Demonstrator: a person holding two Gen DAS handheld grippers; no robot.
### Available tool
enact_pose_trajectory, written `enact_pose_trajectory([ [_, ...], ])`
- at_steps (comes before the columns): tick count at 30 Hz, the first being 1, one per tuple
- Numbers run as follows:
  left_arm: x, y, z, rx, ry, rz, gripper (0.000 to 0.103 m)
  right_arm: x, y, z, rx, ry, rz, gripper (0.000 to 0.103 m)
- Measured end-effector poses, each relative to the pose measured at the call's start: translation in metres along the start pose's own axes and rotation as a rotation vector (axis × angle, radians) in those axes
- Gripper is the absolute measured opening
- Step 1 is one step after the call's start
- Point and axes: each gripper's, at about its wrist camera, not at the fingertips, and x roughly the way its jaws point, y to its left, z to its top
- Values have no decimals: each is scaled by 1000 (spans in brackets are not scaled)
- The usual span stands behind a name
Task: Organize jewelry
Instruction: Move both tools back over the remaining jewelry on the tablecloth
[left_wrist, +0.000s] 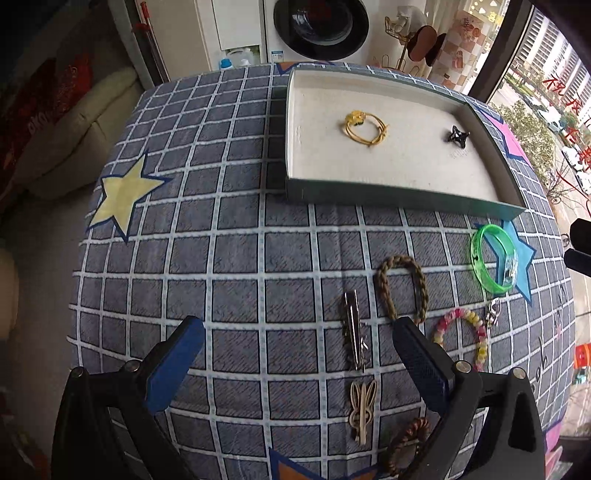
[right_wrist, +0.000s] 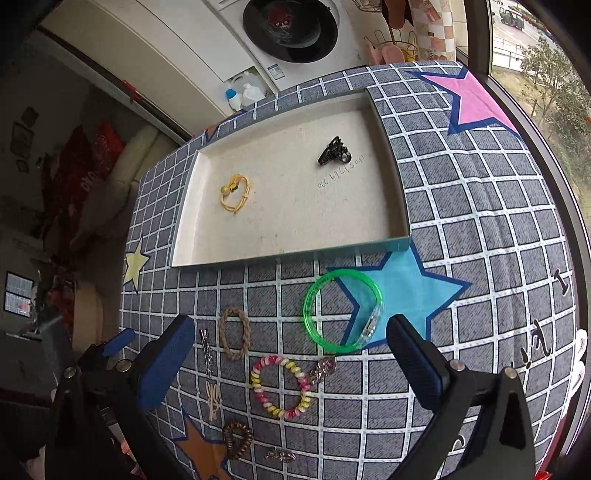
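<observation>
A shallow green-walled tray (left_wrist: 399, 195) (right_wrist: 295, 254) holds a yellow hair tie (left_wrist: 365, 127) (right_wrist: 235, 194) and a black claw clip (left_wrist: 457, 133) (right_wrist: 333, 150). On the checked cloth in front lie a green bangle (left_wrist: 493, 258) (right_wrist: 341, 310), a braided tan band (left_wrist: 402, 286) (right_wrist: 233, 334), a pink-yellow spiral tie (left_wrist: 463, 338) (right_wrist: 282, 386), a silver clip (left_wrist: 354, 339) (right_wrist: 206, 350), a beige rabbit clip (left_wrist: 362, 410) (right_wrist: 213, 400) and a brown spiral tie (left_wrist: 408, 443) (right_wrist: 237, 437). My left gripper (left_wrist: 297, 343) is open above the silver clip. My right gripper (right_wrist: 290, 339) is open above the bangle and spiral tie.
A small metallic charm (right_wrist: 324, 367) (left_wrist: 493, 312) lies by the spiral tie, another (right_wrist: 280, 457) at the front edge. A washing machine (left_wrist: 321, 29) and bottles (right_wrist: 243, 94) stand behind the table. A window (right_wrist: 546, 74) is at the right, a sofa (left_wrist: 74, 129) at the left.
</observation>
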Motion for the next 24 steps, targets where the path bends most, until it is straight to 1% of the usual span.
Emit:
enact_pose_trajectory([
  [3, 4, 12, -23, -28, 44, -18, 103, 6, -6, -23, 24, 48, -9, 103],
  [6, 7, 20, -42, -41, 68, -33, 103, 14, -14, -46, 50, 98, -37, 103],
  [11, 13, 21, -58, -25, 94, -31, 103, 27, -23, -76, 77, 156, -107, 103],
  [14, 16, 19, -60, -22, 94, -37, 103, 32, -25, -83, 87, 161, -156, 103],
  [18, 20, 12, -56, -3, 91, -42, 103, 38, -26, -84, 91, 160, -212, 103],
  [24, 28, -6, -54, 30, 89, -20, 103, 52, -21, -81, 86, 163, -254, 103],
])
